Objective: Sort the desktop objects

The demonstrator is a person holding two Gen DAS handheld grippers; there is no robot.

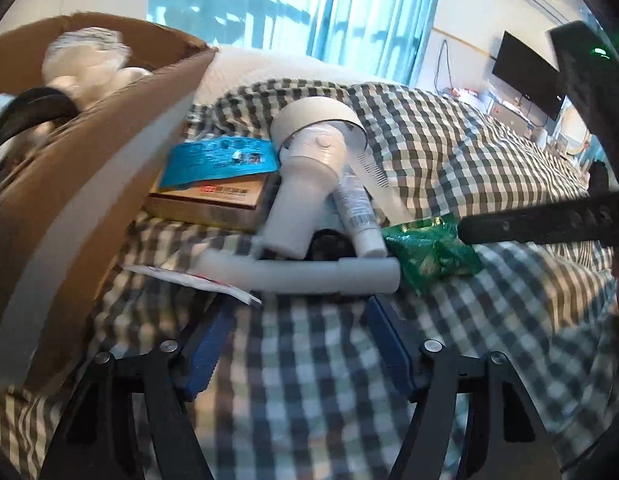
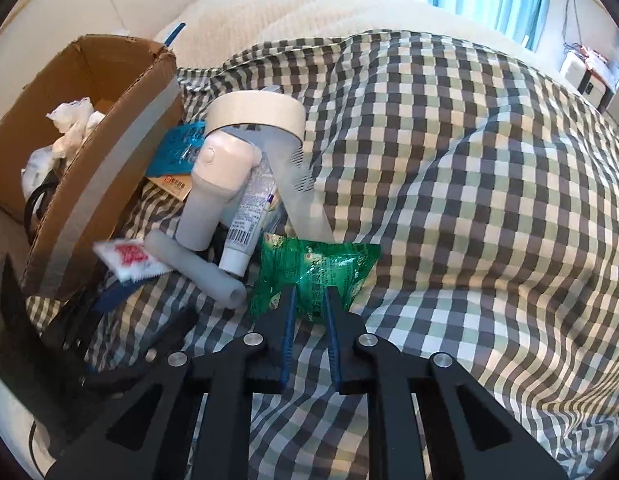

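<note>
A pile of objects lies on a checked cloth next to a cardboard box [image 1: 89, 184] [image 2: 105, 168]. It holds a white hair dryer [image 1: 305, 176] [image 2: 217, 184], a white tube [image 1: 359, 208] [image 2: 247, 220], a white cylinder [image 1: 309, 274] [image 2: 193, 266], a green packet [image 1: 433, 256] [image 2: 313, 268], a sachet [image 2: 127, 258] and a blue card on a flat box [image 1: 217, 168]. My left gripper [image 1: 299, 308] is open just before the cylinder. My right gripper [image 2: 311, 296] is shut on the green packet's near edge; its finger [image 1: 549, 220] shows in the left wrist view.
The box holds crumpled white tissue [image 2: 71, 124] and a black cable [image 2: 39, 204]. A white blanket [image 2: 309, 8] lies beyond the cloth. A dark screen [image 1: 525, 76] stands far right. The checked cloth [image 2: 469, 200] spreads wide to the right.
</note>
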